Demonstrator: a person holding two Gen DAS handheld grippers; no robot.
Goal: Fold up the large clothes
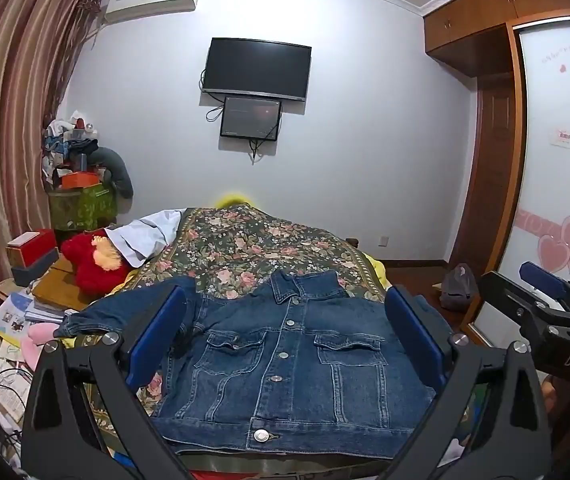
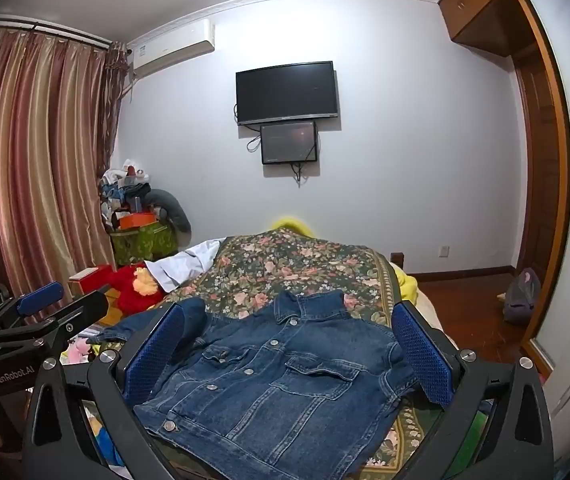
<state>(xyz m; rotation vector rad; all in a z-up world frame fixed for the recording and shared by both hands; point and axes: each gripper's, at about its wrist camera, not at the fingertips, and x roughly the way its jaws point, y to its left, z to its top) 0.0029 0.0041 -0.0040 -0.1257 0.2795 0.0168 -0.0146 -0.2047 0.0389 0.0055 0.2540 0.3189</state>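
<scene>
So the dark blue denim jacket, buttoned, lies front-up near the bed's front edge, with the left gripper and right gripper both spread wide and holding nothing. Stiff denim may spring back from a fold. The left sleeve seems to overhang the side edge and could slide off.

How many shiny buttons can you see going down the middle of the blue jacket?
5 down the middle of the denim jacket: one below the collar, then, between the chest pockets, lower, and on the hem band. More may be hidden.
</scene>
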